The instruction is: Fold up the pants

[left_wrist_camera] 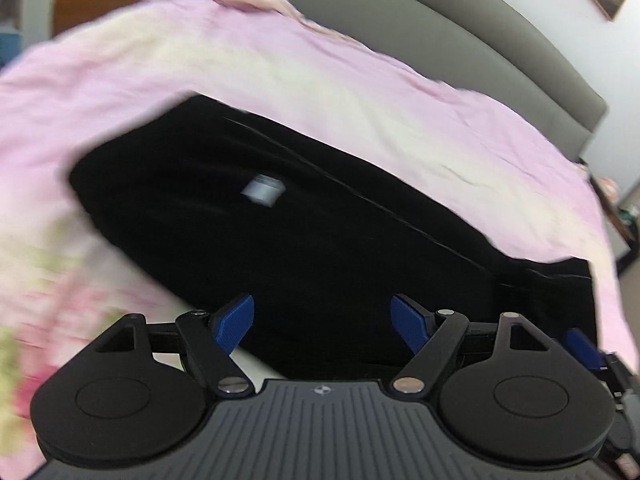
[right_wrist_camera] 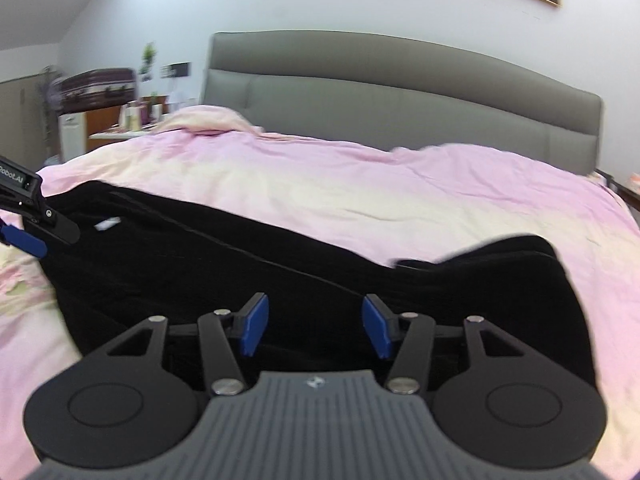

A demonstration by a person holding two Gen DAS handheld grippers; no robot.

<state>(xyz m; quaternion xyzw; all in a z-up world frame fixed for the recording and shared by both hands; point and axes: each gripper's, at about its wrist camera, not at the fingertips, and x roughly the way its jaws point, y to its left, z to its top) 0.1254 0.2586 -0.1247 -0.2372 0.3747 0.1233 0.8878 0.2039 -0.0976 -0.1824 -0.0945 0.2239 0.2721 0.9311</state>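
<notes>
While the black pants [right_wrist_camera: 304, 276] are lying flat on the bed [right_wrist_camera: 360, 184], you are holding both jaws apart and empty; grabbing one layer risks dragging the fold crooked

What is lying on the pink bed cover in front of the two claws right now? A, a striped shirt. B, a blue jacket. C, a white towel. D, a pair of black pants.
D: the black pants lie spread across the pink bed cover, a small white label showing on them, and no towel, jacket or shirt is in view.
</notes>
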